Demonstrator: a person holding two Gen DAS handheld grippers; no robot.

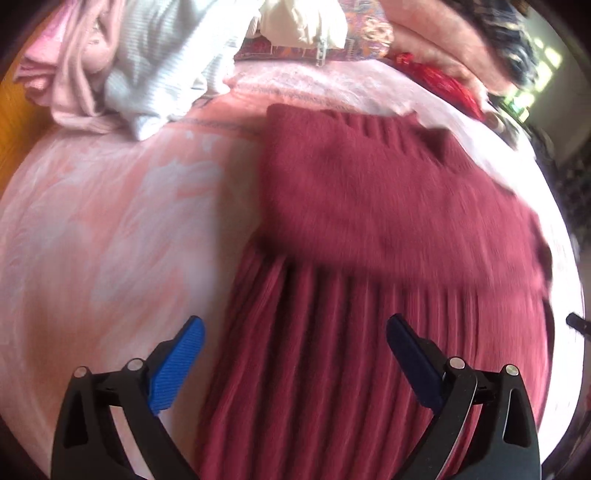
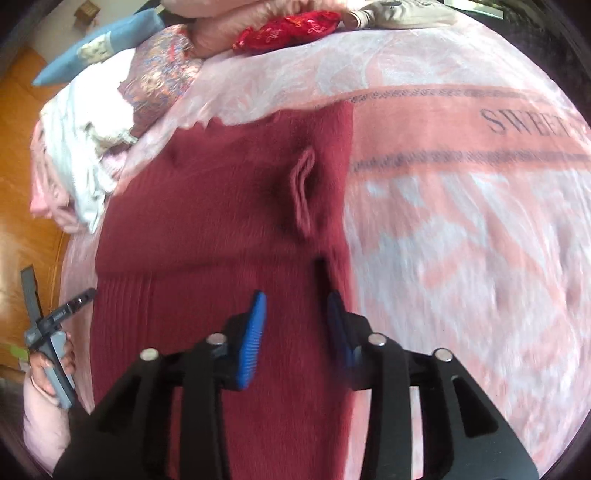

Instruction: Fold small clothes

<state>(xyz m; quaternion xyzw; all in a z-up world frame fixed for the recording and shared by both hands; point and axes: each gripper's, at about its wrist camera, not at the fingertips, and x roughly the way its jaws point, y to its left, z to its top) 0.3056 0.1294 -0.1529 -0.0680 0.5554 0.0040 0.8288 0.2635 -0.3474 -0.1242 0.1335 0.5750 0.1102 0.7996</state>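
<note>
A dark red knitted garment (image 1: 369,206) lies flat on the pink bedspread (image 1: 110,221), its upper part folded down over a ribbed lower part (image 1: 332,369). My left gripper (image 1: 295,321) hangs open and wide above the ribbed part, near the garment's left edge, with nothing between its blue pads (image 1: 177,365). In the right wrist view the same garment (image 2: 221,206) shows a small raised crease (image 2: 303,184). My right gripper (image 2: 297,295) stands partly open over the garment's right edge, its pads holding nothing. A hand (image 2: 44,380) grips the left gripper's handle at the far left.
A pile of pink and white clothes (image 1: 122,66) sits at the bed's far left corner. Cushions, one red (image 2: 288,27) and one patterned (image 2: 162,74), line the head of the bed. Wooden floor (image 2: 26,147) lies beyond the bed's left edge. Printed bedspread (image 2: 461,221) stretches to the right.
</note>
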